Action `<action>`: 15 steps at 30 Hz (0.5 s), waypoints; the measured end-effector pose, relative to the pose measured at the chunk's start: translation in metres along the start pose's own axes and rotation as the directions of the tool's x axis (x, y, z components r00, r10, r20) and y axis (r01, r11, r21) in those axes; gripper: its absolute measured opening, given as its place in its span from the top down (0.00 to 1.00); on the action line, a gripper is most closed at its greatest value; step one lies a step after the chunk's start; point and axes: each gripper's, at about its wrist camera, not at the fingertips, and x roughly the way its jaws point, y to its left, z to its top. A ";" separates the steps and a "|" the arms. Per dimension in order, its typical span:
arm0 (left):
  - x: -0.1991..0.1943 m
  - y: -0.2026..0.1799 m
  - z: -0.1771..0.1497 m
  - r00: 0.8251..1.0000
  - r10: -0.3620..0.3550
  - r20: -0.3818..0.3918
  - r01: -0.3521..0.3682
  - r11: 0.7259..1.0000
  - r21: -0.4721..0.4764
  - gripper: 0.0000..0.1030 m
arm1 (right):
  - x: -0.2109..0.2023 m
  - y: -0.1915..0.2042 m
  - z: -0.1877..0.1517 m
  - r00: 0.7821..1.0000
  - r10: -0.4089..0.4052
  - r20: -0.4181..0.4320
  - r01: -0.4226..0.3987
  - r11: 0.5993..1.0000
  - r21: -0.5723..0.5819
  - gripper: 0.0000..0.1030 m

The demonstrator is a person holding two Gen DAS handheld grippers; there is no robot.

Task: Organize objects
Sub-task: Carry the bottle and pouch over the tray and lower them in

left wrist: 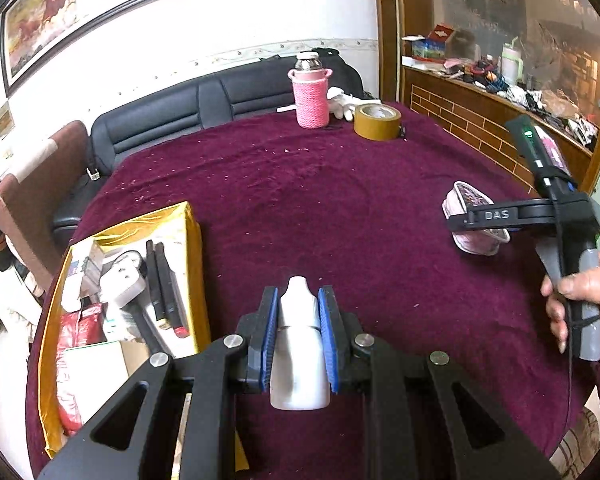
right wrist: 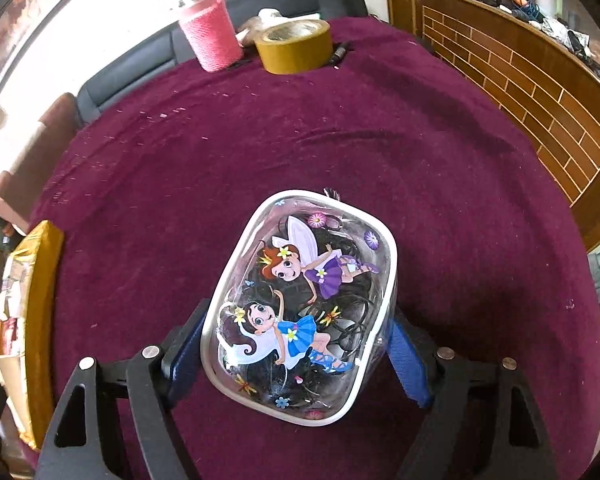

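My left gripper is shut on a small white plastic bottle, nozzle pointing forward, held above the maroon tablecloth. Left of it lies an open yellow box holding a white plug, black sticks and packets. In the right wrist view, my right gripper stands wide around a clear pouch printed with two cartoon fairies. Its blue pads lie against the pouch's two sides. The pouch shows tilted at the table's right in the left wrist view, with a hand on the handle.
At the far edge stand a bottle in a pink knitted sleeve, a roll of brown tape and white gloves. A black sofa runs behind the table. A cluttered wooden counter curves along the right.
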 end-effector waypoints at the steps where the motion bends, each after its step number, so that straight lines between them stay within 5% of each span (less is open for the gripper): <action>1: -0.003 0.002 -0.001 1.000 0.004 0.004 -0.004 1.000 -0.005 0.81 | -0.006 0.004 -0.002 1.000 0.016 0.009 -0.016 1.000 -0.005 0.18; 8: -0.020 0.033 -0.010 0.999 0.040 0.025 -0.039 0.998 -0.053 0.81 | -0.048 0.063 -0.007 0.988 0.140 0.061 -0.133 0.986 -0.105 0.18; 15: -0.035 0.087 -0.017 0.994 0.102 0.036 -0.097 0.988 -0.118 0.81 | -0.070 0.147 -0.018 0.955 0.295 0.031 -0.281 0.933 -0.226 0.17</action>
